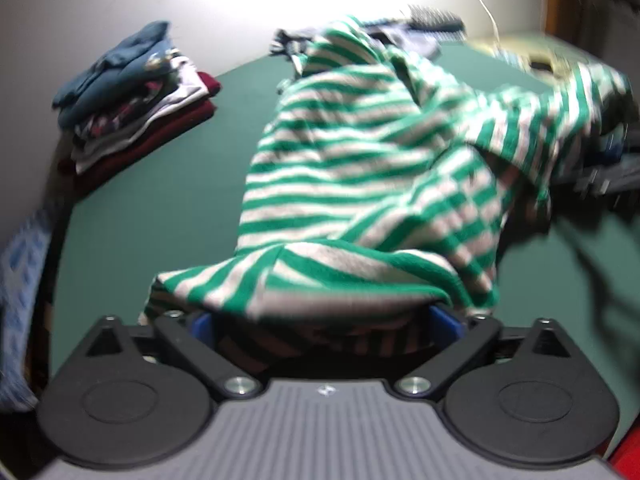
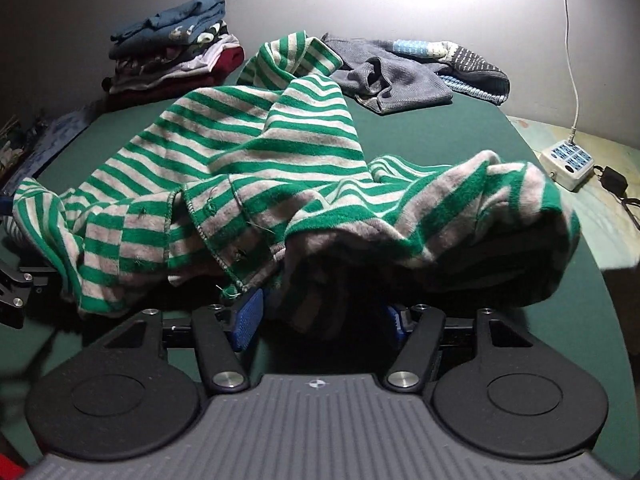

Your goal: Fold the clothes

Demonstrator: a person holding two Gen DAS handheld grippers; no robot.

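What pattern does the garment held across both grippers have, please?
Green and pale grey horizontal stripes; the striped garment shows best in the right wrist view.

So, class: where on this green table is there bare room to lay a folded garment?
Bare green table lies between the striped garment and the grey knitwear, running toward the power strip. Another patch lies before the folded stack. The middle is crowded: stripes cover both tongs.

Both cameras sit low behind their fingers, very near the striped garment [image 1: 360, 184] [image 2: 256, 168]. Both views share the folded pile [image 1: 136, 100] [image 2: 176, 64] at upper left and the green bench [image 1: 160, 200] [image 2: 460, 132].
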